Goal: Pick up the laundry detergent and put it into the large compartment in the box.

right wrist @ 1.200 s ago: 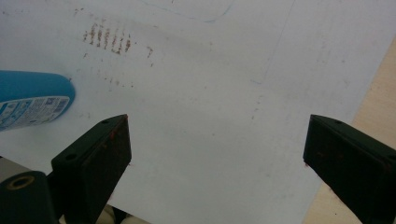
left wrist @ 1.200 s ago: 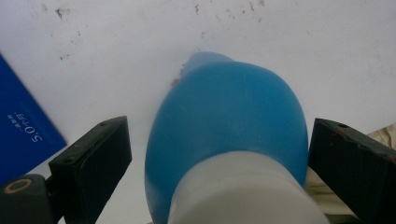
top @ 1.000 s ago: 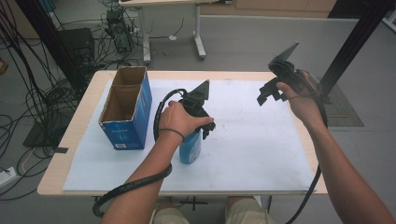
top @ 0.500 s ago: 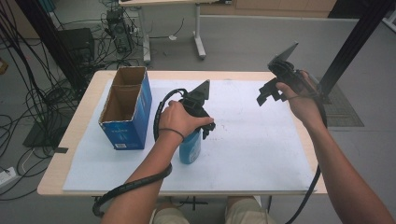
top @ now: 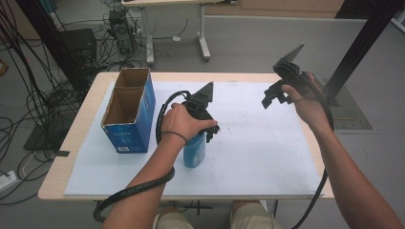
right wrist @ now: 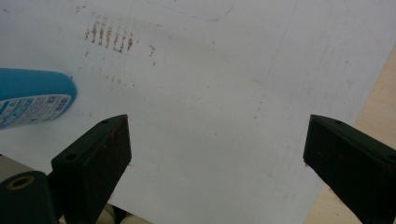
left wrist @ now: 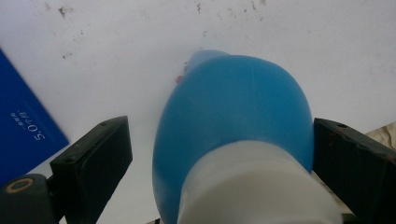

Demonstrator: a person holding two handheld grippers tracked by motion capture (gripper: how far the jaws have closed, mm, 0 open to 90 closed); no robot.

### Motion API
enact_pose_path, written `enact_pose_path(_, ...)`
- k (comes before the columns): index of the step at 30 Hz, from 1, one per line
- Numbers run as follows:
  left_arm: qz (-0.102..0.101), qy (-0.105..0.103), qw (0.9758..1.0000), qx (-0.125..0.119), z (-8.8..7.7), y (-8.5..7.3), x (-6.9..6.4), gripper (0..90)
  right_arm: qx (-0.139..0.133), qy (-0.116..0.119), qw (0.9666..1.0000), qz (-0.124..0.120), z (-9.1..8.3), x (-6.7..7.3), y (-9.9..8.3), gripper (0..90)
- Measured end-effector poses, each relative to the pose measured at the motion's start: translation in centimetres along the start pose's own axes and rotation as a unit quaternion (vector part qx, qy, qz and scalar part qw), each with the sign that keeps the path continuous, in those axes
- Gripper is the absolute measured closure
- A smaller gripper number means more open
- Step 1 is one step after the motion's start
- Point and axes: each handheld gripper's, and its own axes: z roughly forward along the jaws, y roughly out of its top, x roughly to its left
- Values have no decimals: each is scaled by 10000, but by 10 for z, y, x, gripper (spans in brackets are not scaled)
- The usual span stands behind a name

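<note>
— Bottle (top: 194, 150) first: where does it stand?

— Upright on the white sheet (top: 267, 157) that covers the worktop (top: 86, 121), a little left of the middle and toward the near edge. It is blue with a white cap, and the left hand-held gripper (top: 206, 136) sits right over its top.

— Is that hand-held gripper clamped on it?

— Not clamped. In the left gripper view the bottle (left wrist: 233, 130) lies between the two black jaws; the jaw on the right of that view looks to be against the blue side, while the other stands off with white sheet showing in the gap. So the jaws are apart, set around the bottle.

— And the other one?

— The right hand-held gripper (top: 277, 98) is held up over the far right part of the sheet, well apart from the bottle. Its own view shows both jaws spread wide with nothing between them — just stained white sheet below, and the bottle's base (right wrist: 35, 98) at the left edge.

— Anything else on the worktop?

— A blue cardboard box (top: 129, 112), open at the top, stands at the left, near the bottle but not touching it. A black cable (top: 165, 119) loops from the left hand-held gripper between the two.
</note>
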Motion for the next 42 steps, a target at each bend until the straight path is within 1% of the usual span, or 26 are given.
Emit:
enact_pose_path(21, 27, 31, 10000, 23, 1, 1, -1, 75, 27, 12, 10000, 9, 2, -1, 1, 74)
enact_pose_path(24, 31, 27, 10000, 18, 0, 1, 0, 76, 22, 7, 10000, -32, 2, 0, 1, 75)
enact_pose_path(31, 33, 43, 10000, 25, 1, 1, -1, 80, 16, 16, 10000, -8, 2, 0, 1, 75)
enact_pose_path(38, 68, 60, 10000, 23, 0, 1, -3, 93, 15, 25, 10000, 17, 1, -2, 0, 74)
enact_pose_path(42, 82, 74, 9999, 18, 0, 1, -5, 111, -14, 26, 10000, -7, 1, -3, -2, 74)
